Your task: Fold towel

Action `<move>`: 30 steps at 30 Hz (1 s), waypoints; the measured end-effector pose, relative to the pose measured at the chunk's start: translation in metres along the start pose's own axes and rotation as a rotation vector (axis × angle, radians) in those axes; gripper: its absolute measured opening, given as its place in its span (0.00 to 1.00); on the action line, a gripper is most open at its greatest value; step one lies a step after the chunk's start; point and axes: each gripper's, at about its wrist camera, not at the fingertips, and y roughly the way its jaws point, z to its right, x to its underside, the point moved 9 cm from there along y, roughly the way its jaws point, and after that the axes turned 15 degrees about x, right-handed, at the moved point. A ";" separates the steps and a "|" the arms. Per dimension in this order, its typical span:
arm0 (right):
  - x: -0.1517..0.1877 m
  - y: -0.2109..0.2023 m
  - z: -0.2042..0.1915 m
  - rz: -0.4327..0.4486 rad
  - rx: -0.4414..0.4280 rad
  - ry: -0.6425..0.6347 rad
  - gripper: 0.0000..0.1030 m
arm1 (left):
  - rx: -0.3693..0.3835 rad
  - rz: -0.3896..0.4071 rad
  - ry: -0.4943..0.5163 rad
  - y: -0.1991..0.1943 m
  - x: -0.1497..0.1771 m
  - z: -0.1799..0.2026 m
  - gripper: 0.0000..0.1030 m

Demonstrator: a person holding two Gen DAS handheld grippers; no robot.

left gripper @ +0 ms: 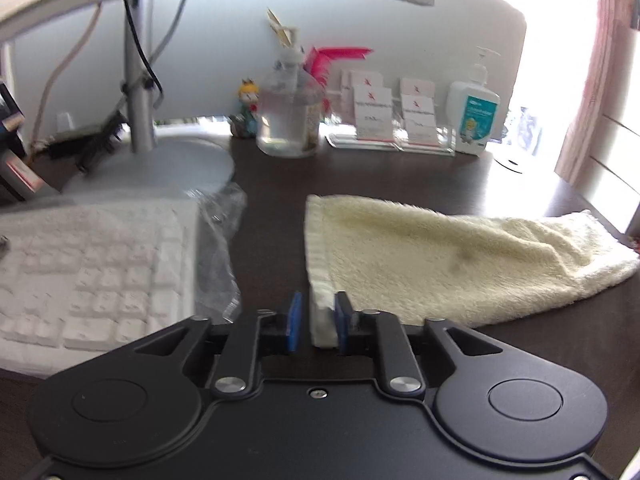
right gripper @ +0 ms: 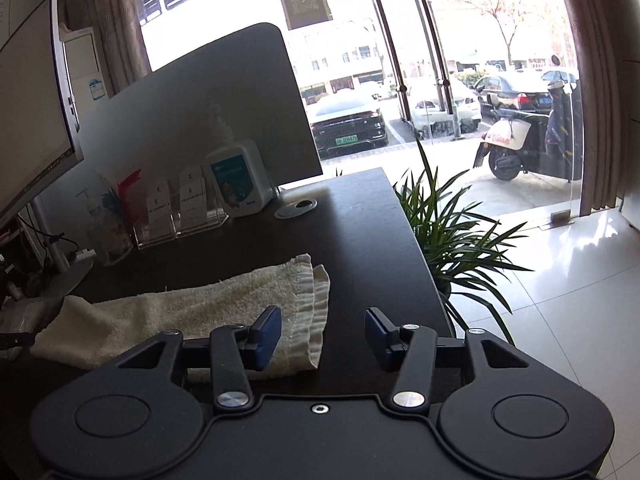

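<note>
A cream towel lies folded on the dark desk. My left gripper has its blue pads close together with the towel's near left corner between them, and a small gap shows on the left side. In the right wrist view the same towel stretches to the left, its hemmed end lying under and ahead of the gripper. My right gripper is open wide and empty, hovering over that end, its left pad above the towel.
A white keyboard and clear plastic wrap lie left of the towel. A monitor stand, sanitizer bottle, card holders and lotion bottle line the back. The desk's right edge borders a potted plant.
</note>
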 end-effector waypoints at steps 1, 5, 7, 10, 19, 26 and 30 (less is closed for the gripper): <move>-0.006 0.002 -0.007 0.002 -0.004 -0.019 0.46 | -0.027 0.023 -0.007 -0.004 -0.004 -0.003 0.59; -0.029 0.031 -0.030 -0.018 -0.015 -0.078 0.47 | -0.060 0.068 0.017 -0.007 -0.023 0.003 0.68; -0.036 0.054 -0.041 -0.047 -0.034 -0.111 0.47 | 0.006 0.038 0.047 0.004 -0.030 0.021 0.68; -0.038 0.084 -0.049 -0.097 -0.043 -0.149 0.47 | 0.048 -0.016 0.098 0.023 -0.027 0.040 0.68; -0.028 0.119 -0.060 -0.122 -0.087 -0.232 0.47 | 0.065 -0.088 0.118 0.046 -0.008 0.046 0.68; -0.027 0.123 -0.058 -0.138 -0.141 -0.190 0.46 | 0.067 -0.098 0.107 0.047 -0.008 0.041 0.68; -0.030 0.123 -0.053 -0.136 -0.147 -0.162 0.46 | 0.066 -0.102 0.105 0.047 -0.008 0.040 0.68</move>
